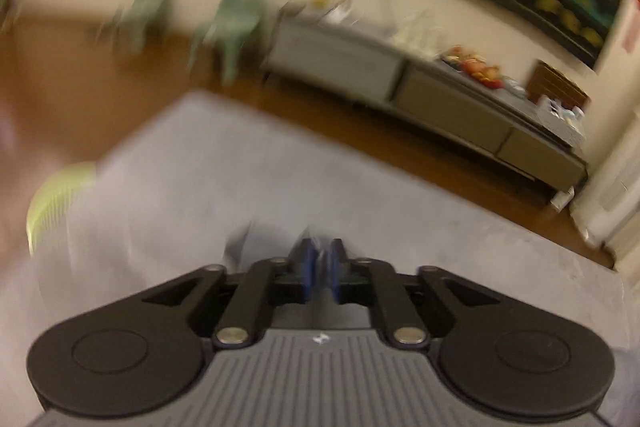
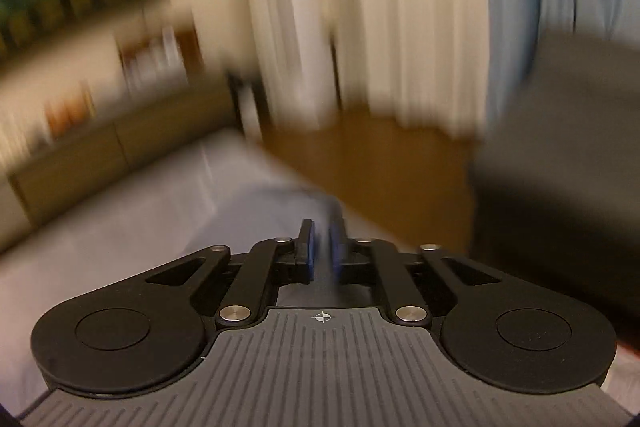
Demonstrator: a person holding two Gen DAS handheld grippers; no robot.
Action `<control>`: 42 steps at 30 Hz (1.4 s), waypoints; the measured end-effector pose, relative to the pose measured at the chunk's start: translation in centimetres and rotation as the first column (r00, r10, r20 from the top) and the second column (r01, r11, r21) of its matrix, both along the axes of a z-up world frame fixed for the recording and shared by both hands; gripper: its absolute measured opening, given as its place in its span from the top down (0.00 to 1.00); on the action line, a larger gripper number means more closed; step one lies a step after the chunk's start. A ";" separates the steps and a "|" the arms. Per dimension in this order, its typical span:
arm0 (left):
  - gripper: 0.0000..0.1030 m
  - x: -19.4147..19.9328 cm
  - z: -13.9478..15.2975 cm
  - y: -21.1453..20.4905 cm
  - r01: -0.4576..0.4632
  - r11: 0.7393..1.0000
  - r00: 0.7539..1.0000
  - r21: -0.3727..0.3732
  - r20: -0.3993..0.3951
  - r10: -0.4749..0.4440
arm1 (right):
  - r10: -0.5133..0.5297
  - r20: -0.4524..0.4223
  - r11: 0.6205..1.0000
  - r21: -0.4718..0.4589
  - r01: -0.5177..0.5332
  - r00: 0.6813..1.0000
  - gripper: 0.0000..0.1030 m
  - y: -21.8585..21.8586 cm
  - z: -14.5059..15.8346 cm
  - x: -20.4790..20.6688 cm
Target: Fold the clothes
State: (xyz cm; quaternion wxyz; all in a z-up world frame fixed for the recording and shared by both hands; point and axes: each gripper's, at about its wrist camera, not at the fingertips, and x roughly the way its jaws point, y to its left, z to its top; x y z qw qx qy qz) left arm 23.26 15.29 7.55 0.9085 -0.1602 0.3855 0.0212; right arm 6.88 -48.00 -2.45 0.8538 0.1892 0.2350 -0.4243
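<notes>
Left wrist view: the left claw (image 1: 320,273) is hovering over a pale grey fabric (image 1: 248,187) that is spreading across the surface below, and its blue pads (image 1: 308,277) are standing a narrow slit apart. Blur is smearing the tips, so I cannot tell whether any cloth is sitting in that slit. The grey fabric is lying straight ahead of and under this claw, running away up-left toward a yellow-green striped item (image 1: 60,195) at its left edge. Beyond it, wooden floor (image 1: 80,75), two green chairs (image 1: 232,23) and a long low sideboard (image 1: 432,95) are streaking past.

Right wrist view: the right claw (image 2: 322,253) is likewise showing a thin gap between its pads. A raised fold of blue-grey cloth (image 2: 280,211) is lying just ahead and slightly left of the tips, with paler fabric spreading left; whether the claw is pinching it, I cannot tell. Cream curtains (image 2: 360,27) and a dark sofa (image 2: 560,155) are blurring behind.

My read: the right claw is the nearer one to that fold, whose ridge is running away from the tips, so the next grasp likely belongs there.
</notes>
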 end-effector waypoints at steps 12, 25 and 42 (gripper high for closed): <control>0.42 -7.6 -3.6 2.8 0.030 0.942 0.996 -0.334 0.086 -0.001 | 0.159 0.237 0.970 0.141 -0.196 0.958 0.31 1.8 2.7 -6.4; 0.34 -2.9 -8.3 -1.4 0.053 0.954 0.998 -0.294 -0.023 -0.062 | -0.050 0.361 0.863 0.485 -0.142 0.931 0.23 -0.4 -4.5 -14.3; 0.96 -1.7 -10.0 0.2 0.094 0.935 0.995 -0.341 0.051 -0.082 | 0.083 0.308 0.894 0.396 -0.208 0.948 0.96 -2.2 -6.3 -6.3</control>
